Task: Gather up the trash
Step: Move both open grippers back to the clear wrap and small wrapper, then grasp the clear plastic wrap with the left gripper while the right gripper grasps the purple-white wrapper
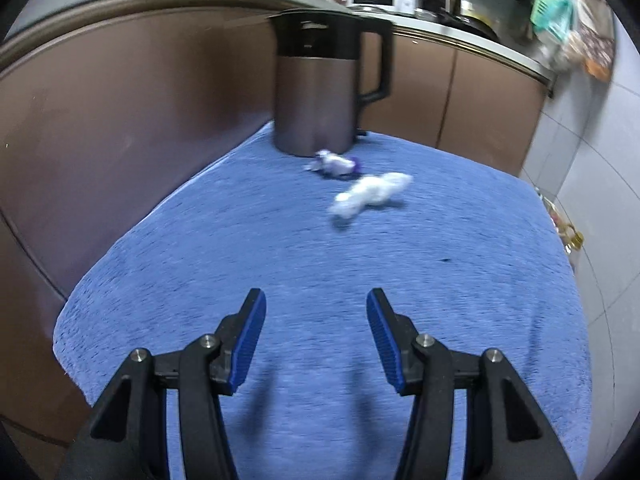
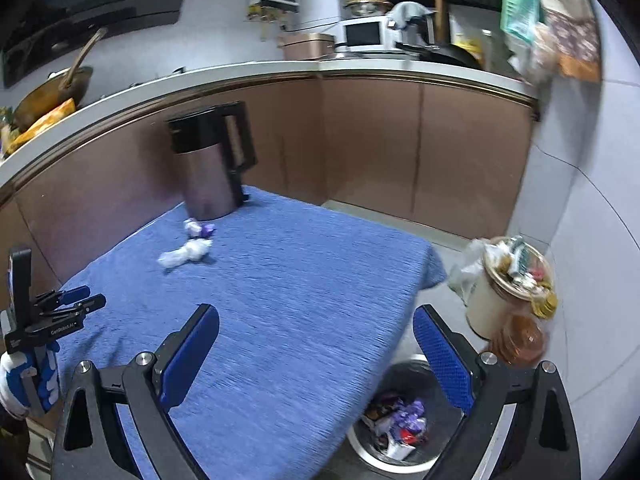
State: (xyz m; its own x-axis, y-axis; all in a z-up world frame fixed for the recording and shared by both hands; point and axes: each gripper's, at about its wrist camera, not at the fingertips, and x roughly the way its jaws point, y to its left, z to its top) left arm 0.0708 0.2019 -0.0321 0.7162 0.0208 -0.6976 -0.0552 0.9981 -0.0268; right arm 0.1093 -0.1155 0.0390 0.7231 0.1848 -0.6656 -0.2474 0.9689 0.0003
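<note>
Left hand-held gripper (image 1: 316,300): jaws partly apart, nothing between them.
Right hand-held gripper (image 2: 316,320): jaws spread wide, empty, above the trash bin (image 2: 400,456).
White wad (image 1: 372,194): on blue cloth (image 1: 280,260), 12 o'clock of left hand-held gripper.
Purple wrapper (image 1: 336,164): just beside kettle (image 1: 320,84) base.
Trash bin: on floor, holding wrappers.

We see a kitchen corner: brown cabinet doors (image 2: 372,140) run beneath a pale countertop (image 2: 240,70), with a white microwave (image 2: 362,34) at the back. A blue textured cloth (image 1: 320,280) covers the table, grey tiles line the wall (image 2: 580,240) at right, and the floor (image 2: 400,216) is pale
</note>
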